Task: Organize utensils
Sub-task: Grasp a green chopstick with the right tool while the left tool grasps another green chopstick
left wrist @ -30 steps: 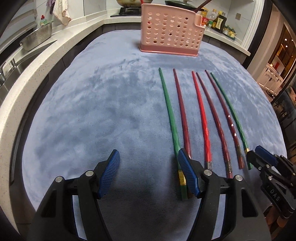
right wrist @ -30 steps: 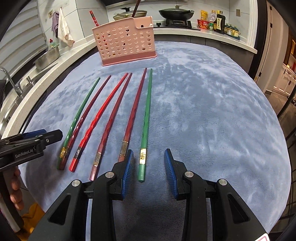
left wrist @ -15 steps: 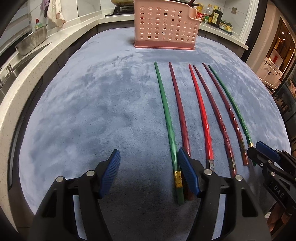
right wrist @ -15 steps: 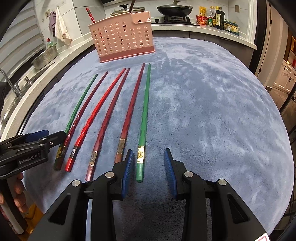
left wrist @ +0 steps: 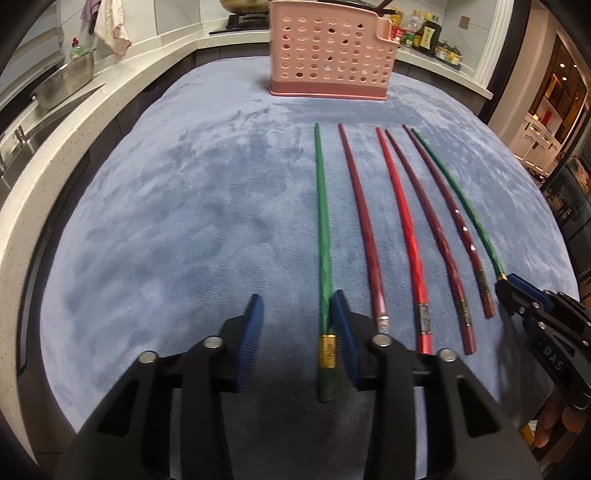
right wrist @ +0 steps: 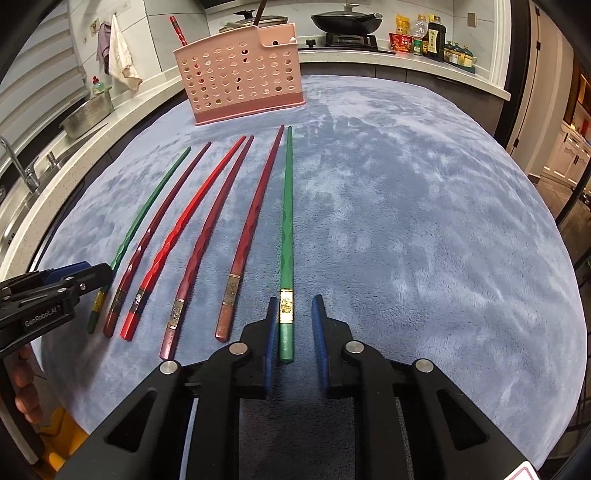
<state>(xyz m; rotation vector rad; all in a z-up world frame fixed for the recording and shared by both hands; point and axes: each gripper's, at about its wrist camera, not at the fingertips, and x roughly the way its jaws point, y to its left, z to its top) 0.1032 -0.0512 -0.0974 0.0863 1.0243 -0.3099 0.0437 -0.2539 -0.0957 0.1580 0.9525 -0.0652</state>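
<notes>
Several chopsticks lie side by side on a blue-grey mat [left wrist: 184, 206]. A pink perforated holder [left wrist: 330, 55] stands at the far end; it also shows in the right wrist view [right wrist: 240, 74] with a red stick standing in it. My left gripper [left wrist: 297, 306] is open, with the leftmost green chopstick [left wrist: 322, 229] between its fingers, close to the right finger. My right gripper [right wrist: 293, 308] is open around the handle end of the rightmost green chopstick [right wrist: 286, 221]. Dark red and bright red chopsticks [right wrist: 177, 232] lie between the two green ones.
A white counter with a sink and a metal colander [left wrist: 66, 83] runs along the left. A stove with a pan [right wrist: 345, 22] and bottles [right wrist: 430, 37] lie behind the holder. The mat's near edge drops off just below the grippers.
Both grippers have moved forward over the chopstick handles. The left gripper shifted right so the green chopstick now lies between its fingers. The right gripper now straddles its green chopstick.
</notes>
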